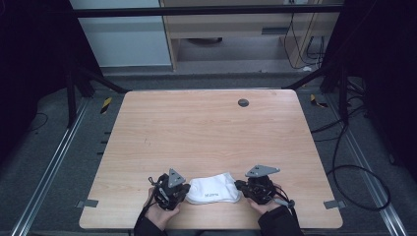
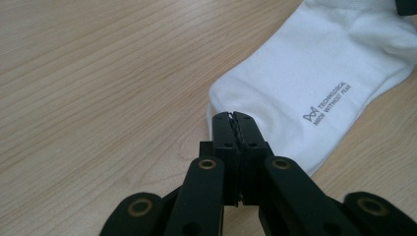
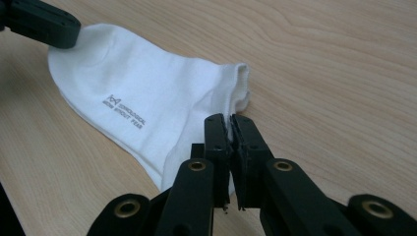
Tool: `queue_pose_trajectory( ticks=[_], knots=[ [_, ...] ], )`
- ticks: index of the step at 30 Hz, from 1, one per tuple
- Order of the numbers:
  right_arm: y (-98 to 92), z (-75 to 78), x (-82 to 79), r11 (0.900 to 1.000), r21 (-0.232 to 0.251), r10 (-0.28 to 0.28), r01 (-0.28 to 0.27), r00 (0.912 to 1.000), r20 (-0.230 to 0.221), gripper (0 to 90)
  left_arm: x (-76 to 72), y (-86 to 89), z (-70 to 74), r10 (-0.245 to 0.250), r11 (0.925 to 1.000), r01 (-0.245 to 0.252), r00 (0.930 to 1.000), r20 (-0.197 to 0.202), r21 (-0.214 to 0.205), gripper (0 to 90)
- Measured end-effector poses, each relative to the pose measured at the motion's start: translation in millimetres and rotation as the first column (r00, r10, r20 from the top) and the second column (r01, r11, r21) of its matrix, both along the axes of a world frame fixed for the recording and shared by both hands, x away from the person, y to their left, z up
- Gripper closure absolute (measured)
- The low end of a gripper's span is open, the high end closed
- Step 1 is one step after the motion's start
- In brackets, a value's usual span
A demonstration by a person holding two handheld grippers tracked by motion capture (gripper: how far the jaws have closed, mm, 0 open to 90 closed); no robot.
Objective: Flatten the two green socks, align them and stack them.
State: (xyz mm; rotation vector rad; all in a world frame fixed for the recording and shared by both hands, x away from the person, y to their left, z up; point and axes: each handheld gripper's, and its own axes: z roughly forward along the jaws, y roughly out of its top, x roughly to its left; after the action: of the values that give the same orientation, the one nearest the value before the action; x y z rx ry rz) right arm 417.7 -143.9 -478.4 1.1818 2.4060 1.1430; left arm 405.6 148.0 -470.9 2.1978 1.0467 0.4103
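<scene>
A white sock with small grey lettering lies flat near the front edge of the wooden table. My left gripper is at its left end and my right gripper at its right end, each held in a hand. In the left gripper view the jaws are closed on the rounded toe edge of the sock. Over in the right gripper view the jaws pinch the sock by its cuff, and the left gripper sits on the far toe.
A round dark grommet is set into the table near its far edge. Metal rails, black frame legs and cables run along the floor on both sides. The front edge of the table lies just behind both hands.
</scene>
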Motion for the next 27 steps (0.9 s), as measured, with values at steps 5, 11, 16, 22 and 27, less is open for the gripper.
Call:
queue_pose_trajectory(
  ticks=[5, 11, 16, 22, 27],
  knots=[
    [1.3, -4.9, 0.9, 0.9998, -0.020, 0.002, -0.002, 1.0000, 0.002, 85.3, -0.2, 0.7, -0.2, 0.005, 1.0000, -0.005, 1.0000, -0.004, 0.001, 88.8],
    [0.3, -7.7, 2.0, 0.9994, -0.033, -0.001, 0.001, 1.0000, -0.002, 82.1, 0.0, 0.4, -3.0, 0.002, 0.9996, -0.002, 1.0000, -0.008, 0.027, 88.6],
    [0.3, -6.0, 0.8, 0.9997, -0.025, -0.001, 0.002, 0.9999, 0.014, 77.9, -0.5, 1.9, -0.3, 0.008, 1.0000, -0.008, 0.9997, 0.022, 0.000, 79.7],
    [0.2, 5.1, -2.1, 0.9993, 0.037, -0.003, -0.001, 0.9956, 0.093, 79.0, -1.1, 2.8, 10.3, 0.023, 0.9989, -0.019, 0.9959, 0.087, -0.042, 74.2],
    [13.5, 4.5, -2.0, 0.9943, 0.092, 0.042, -0.052, 0.9932, 0.109, 84.5, 1.7, -9.9, 3.0, -0.007, 0.9997, 0.009, 0.9970, 0.077, -0.024, 79.7]
  ],
)
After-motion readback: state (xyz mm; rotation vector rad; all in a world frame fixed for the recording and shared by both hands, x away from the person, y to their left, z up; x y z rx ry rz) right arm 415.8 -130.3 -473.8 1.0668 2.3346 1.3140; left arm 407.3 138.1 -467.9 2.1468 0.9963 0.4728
